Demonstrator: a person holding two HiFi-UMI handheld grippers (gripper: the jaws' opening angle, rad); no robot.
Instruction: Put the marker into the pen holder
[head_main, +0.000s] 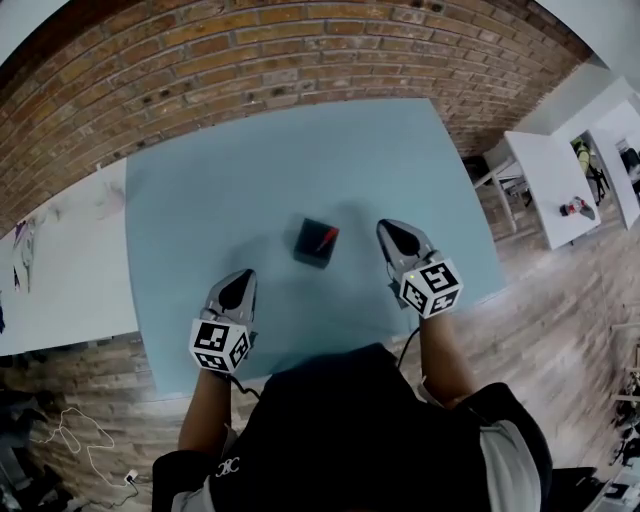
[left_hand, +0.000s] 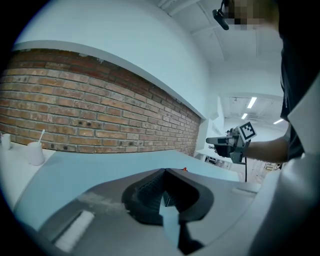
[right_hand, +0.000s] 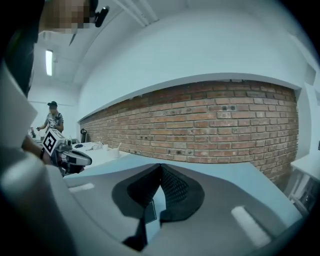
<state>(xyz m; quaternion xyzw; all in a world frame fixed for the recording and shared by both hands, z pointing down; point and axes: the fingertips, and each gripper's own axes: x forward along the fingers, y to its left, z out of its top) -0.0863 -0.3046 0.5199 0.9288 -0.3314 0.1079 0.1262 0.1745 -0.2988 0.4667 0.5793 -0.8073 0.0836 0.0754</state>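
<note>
A small black pen holder (head_main: 315, 244) stands near the middle of the light blue table (head_main: 200, 200). A red marker (head_main: 327, 238) leans inside it, its tip (left_hand: 184, 169) just showing over the left gripper's jaws. My left gripper (head_main: 242, 277) hovers at the front left of the holder, its jaws shut with nothing between them (left_hand: 164, 171). My right gripper (head_main: 391, 229) is to the right of the holder, apart from it, also shut and empty (right_hand: 160, 165). Each gripper view shows the other gripper: the right gripper (left_hand: 220, 142) and the left gripper (right_hand: 75, 157).
A brick wall (head_main: 250, 60) runs behind the table. A white table (head_main: 60, 270) adjoins on the left, with a white cup (left_hand: 35, 152) on it. More white tables (head_main: 550, 185) stand to the right on a wooden floor. A person (right_hand: 51, 120) stands far off.
</note>
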